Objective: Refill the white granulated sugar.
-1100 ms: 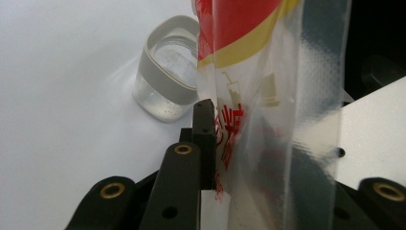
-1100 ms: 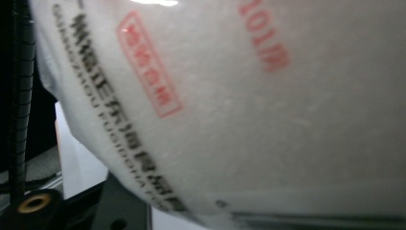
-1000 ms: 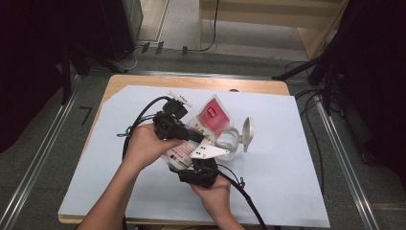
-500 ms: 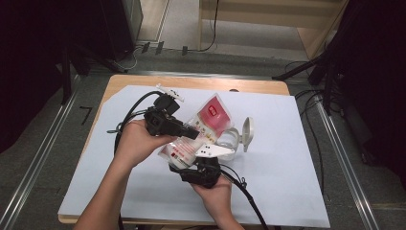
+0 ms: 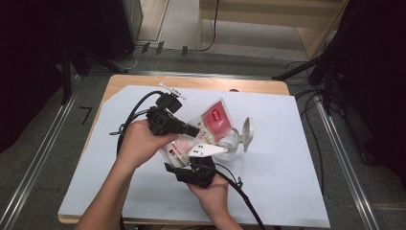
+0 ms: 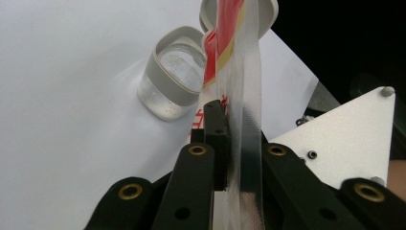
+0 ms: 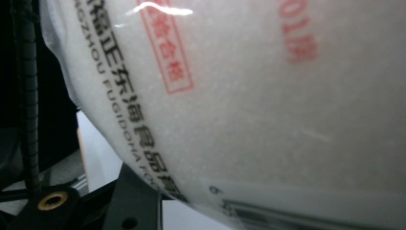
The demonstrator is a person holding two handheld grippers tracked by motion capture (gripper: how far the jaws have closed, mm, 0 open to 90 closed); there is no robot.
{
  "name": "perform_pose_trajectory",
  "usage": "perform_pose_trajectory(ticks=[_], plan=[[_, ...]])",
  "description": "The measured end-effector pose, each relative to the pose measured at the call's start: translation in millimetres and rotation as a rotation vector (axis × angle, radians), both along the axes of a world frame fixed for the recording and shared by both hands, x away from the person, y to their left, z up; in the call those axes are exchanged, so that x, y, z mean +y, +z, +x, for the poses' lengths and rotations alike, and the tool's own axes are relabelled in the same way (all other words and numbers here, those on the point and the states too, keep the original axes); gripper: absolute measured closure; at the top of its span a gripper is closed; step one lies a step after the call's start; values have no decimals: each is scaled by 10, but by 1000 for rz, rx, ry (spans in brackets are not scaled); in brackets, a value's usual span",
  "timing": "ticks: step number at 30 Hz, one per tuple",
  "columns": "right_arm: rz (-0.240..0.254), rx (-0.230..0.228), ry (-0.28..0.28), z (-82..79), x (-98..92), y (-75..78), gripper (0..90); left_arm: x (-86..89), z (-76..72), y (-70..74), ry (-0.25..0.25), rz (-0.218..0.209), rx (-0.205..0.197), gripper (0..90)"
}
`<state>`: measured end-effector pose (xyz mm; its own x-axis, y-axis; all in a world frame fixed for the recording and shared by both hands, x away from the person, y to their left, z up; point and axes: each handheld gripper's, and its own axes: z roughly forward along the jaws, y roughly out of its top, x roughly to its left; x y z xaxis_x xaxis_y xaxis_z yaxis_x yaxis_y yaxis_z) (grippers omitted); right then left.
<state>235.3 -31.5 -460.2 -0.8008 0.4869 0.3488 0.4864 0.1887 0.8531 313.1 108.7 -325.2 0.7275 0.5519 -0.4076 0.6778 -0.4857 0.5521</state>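
A clear bag (image 5: pixel 213 120) of white grains with a red label hangs between both grippers over the table. My left gripper (image 5: pixel 195 130) is shut on its flat top edge (image 6: pixel 239 72), which sits between the pads; its jaws have just been closing. My right gripper (image 5: pixel 187 160) holds the bag's full lower part (image 7: pixel 263 96) from below, one black finger (image 7: pixel 131 201) showing under it, and its jaws have just been closing a little. An open clear jar (image 5: pixel 231 142) (image 6: pixel 174 79) with a grey rim stands beside the bag, its hinged lid (image 5: pixel 247 130) flipped up.
A white sheet (image 5: pixel 287 182) covers most of the wooden table (image 5: pixel 143 82). Black cables (image 5: pixel 136 108) loop from the left gripper over the table's left side. Another cable (image 5: pixel 244 196) trails from the right gripper toward the front edge.
The left hand has shifted slightly to the left with the bag's top edge. The right hand and the jar have stayed where they were.
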Motion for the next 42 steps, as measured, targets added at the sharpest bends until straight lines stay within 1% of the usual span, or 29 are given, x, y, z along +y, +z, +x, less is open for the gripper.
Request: perform_pose_trajectory(ticks=[1, 2, 3, 5, 6, 8, 9, 10, 11, 13, 15, 16, 17, 18, 21, 22, 23, 24, 25, 28, 30, 32, 34, 35, 36, 37, 38, 40, 42], plan=[[15, 14, 10, 17, -7, -1, 591, 3, 0, 0, 2, -2, 2, 871], [18, 16, 12, 21, -10, -3, 593, 14, 5, 2, -7, 2, -9, 863], [30, 22, 16, 27, -18, -6, 596, 27, 6, 6, -29, 9, -16, 853], [73, 43, 34, 29, -39, -8, 600, 53, 12, 14, -55, -5, -26, 827], [76, 46, 32, 23, -47, -1, 602, 68, 11, 28, -69, 0, -35, 822], [97, 54, 41, 19, -62, 1, 604, 91, 8, 49, -78, -8, -33, 812], [109, 62, 52, 21, -75, 2, 605, 105, 12, 61, -86, -3, -33, 807], [119, 67, 54, 22, -84, 6, 606, 109, 13, 64, -81, -4, -39, 815], [119, 66, 54, 20, -90, 14, 606, 101, 9, 63, -71, -4, -47, 831], [97, 56, 47, 16, -81, 36, 602, 74, 2, 61, -52, -1, -56, 889], [17, 10, 26, 10, -43, 75, 591, 18, -14, 65, -44, 11, -62, 900], [-7, -2, 21, 8, -27, 84, 586, -4, -18, 67, -38, 15, -64, 900], [-16, -9, 16, 8, -20, 84, 587, -25, -30, 77, -28, 26, -63, 900], [-12, -7, 11, 9, -20, 81, 585, -31, -32, 81, -28, 29, -65, 900], [-6, -8, 0, 9, -13, 84, 562, -47, -30, 73, 4, 13, -48, 900], [-4, -3, -4, 15, -7, 82, 555, -56, -24, 60, 25, 12, -39, 900], [-4, 9, -10, 28, -2, 77, 558, -61, -22, 53, 30, 7, -33, 900], [-6, 13, -11, 30, 0, 76, 566, -65, -10, 44, 29, 19, -32, 900], [-9, 21, -11, 39, 1, 69, 587, -71, -9, 38, 32, 17, -28, 900], [3, 40, -4, 30, -6, 66, 614, -76, -3, 38, 17, 12, -32, 900], [30, 54, 14, 23, -21, 84, 618, -74, 4, 60, -8, 14, -41, 898], [60, 68, 23, 12, -23, 101, 620, -75, 10, 87, -46, 11, -50, 886], [87, 77, 31, 5, -31, 123, 621, -75, 35, 109, -66, 17, -44, 869], [93, 78, 36, 6, -35, 128, 622, -78, 45, 116, -73, 12, -42, 865], [97, 85, 37, 5, -39, 137, 622, -80, 63, 123, -81, 16, -41, 860], [99, 84, 39, 11, -45, 143, 622, -84, 89, 143, -98, 24, -29, 858], [94, 87, 40, 16, -49, 162, 621, -93, 112, 148, -99, 21, -28, 863], [82, 73, 31, 28, -52, 192, 614, -110, 154, 174, -107, 32, -12, 884], [81, 71, 25, 46, -50, 215, 609, -140, 182, 202, -102, 47, -12, 900]])
